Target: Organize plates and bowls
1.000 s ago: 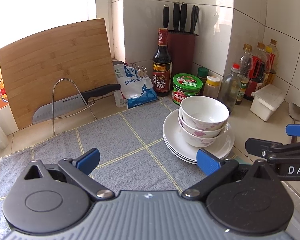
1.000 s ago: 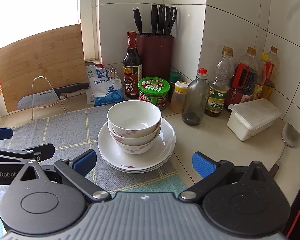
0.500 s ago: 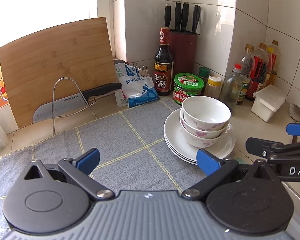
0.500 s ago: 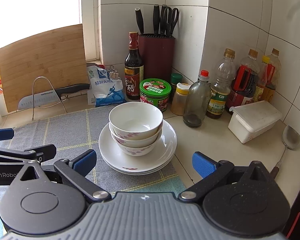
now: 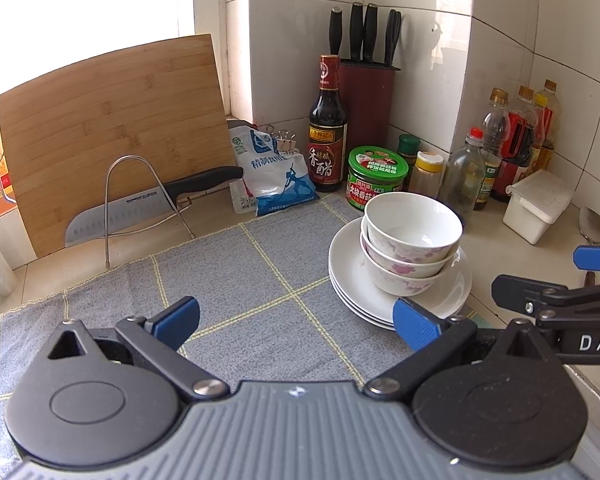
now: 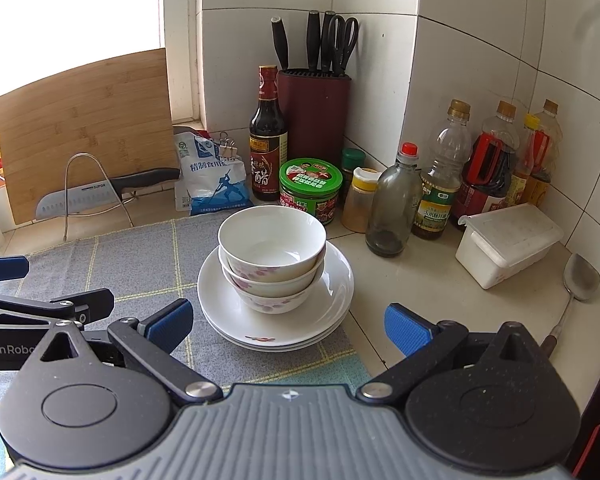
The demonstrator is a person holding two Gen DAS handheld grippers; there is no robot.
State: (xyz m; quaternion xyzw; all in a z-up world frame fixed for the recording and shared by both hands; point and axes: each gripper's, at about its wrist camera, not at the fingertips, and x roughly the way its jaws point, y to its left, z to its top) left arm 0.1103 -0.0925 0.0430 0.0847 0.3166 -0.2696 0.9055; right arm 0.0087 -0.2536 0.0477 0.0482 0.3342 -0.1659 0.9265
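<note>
glossy round bowls (image 6: pixel 272 252) nested on plates (image 6: pixel 332 304) | woven cloth (image 5: pixel 236 280) | both jaws spread, empty

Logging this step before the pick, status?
Left tool open, right tool open, both empty. Bowls nested on stacked plates, untouched, on grey cloth. Green-lidded jar and bottles close behind; front approach clear.

The left gripper (image 5: pixel 296 318), black with blue fingertip pads spread wide and holding nothing, hovers over a grey cloth mat with yellow grid lines (image 5: pixel 236 280) on the tabletop. At the mat's right edge, three nested white bowls with pink floral print (image 5: pixel 412 244) sit on a stack of white plates (image 5: pixel 348 272). Behind, a bamboo cutting board (image 5: pixel 112 132) leans upright, with a steel knife (image 5: pixel 140 208) resting in a wire rack (image 5: pixel 128 200).
</note>
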